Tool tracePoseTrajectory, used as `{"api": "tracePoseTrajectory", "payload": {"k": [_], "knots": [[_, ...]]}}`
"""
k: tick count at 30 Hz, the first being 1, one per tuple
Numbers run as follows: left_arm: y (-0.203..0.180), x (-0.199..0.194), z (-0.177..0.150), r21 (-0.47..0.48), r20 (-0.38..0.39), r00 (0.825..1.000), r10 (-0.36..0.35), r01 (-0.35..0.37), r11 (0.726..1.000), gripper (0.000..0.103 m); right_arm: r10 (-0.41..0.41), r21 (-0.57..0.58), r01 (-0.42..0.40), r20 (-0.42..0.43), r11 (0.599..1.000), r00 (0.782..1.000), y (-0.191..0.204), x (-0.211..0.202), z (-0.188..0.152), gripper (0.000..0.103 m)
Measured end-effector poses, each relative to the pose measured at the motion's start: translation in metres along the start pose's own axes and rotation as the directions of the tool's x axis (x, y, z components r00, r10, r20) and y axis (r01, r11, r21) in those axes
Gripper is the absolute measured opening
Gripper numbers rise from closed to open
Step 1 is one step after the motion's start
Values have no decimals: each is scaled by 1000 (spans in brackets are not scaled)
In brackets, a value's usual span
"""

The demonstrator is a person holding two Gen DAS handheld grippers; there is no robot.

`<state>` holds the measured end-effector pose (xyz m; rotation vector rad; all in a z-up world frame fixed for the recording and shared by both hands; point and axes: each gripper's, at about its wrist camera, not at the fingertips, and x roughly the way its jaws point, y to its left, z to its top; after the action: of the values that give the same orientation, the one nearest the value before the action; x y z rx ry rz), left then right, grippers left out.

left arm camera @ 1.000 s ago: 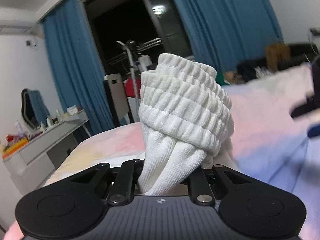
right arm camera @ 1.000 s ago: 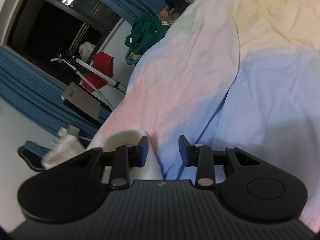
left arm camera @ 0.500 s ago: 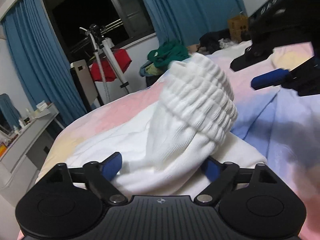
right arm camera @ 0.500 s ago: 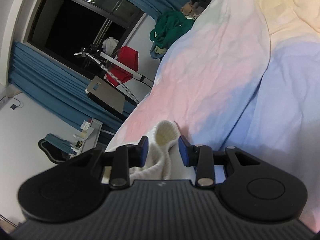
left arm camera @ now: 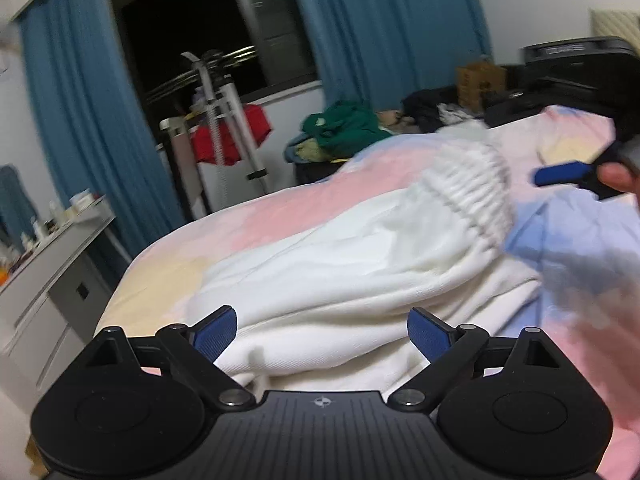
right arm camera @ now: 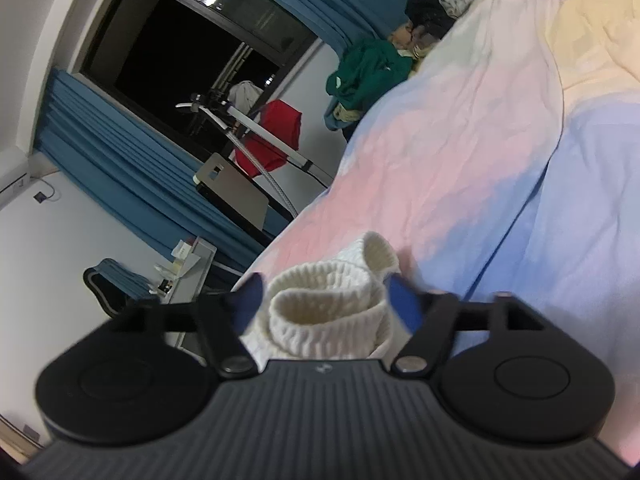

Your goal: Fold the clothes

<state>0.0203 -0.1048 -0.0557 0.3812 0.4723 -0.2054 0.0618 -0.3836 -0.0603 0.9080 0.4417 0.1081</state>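
A white knitted garment (left arm camera: 360, 272) lies bunched on the pastel bedsheet (left arm camera: 248, 224). Its ribbed cuff (left arm camera: 472, 192) points toward the far right. My left gripper (left arm camera: 324, 332) is open, its blue pads on either side of the white cloth, not pinching it. In the right wrist view, my right gripper (right arm camera: 328, 300) is open around the ribbed cuff (right arm camera: 328, 308), which sits between the blue pads. The right gripper's blue pad (left arm camera: 560, 174) also shows in the left wrist view, just beyond the cuff.
A pile of green clothes (left arm camera: 344, 128) lies past the bed's far edge. A drying rack with a red garment (left arm camera: 228, 136) stands by the dark window. A grey dresser (left arm camera: 52, 280) stands to the left of the bed. Dark boxes (left arm camera: 576, 68) stand at far right.
My left gripper let go of the white garment and opened wide; the garment dropped flat onto the bed. My right gripper opened wider and moved over the ribbed cuff.
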Motion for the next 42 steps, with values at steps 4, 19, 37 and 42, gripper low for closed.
{"api": "tracePoseTrajectory", "payload": {"k": [4, 19, 37, 42], "knots": [[21, -10, -8, -73, 5, 999, 31, -31, 997, 94, 24, 35, -23, -12, 999, 1000, 2, -6, -8, 84], [80, -4, -19, -232, -108, 988, 108, -131, 964, 94, -103, -46, 98, -126, 994, 987, 21, 41, -47, 84], [87, 4, -19, -272, -76, 987, 143, -158, 949, 94, -124, -114, 116, -67, 987, 990, 18, 67, -43, 54], [92, -1, -20, -304, -74, 987, 140, -156, 940, 94, -5, -231, 9, 18, 973, 1000, 39, 51, -36, 45]]}}
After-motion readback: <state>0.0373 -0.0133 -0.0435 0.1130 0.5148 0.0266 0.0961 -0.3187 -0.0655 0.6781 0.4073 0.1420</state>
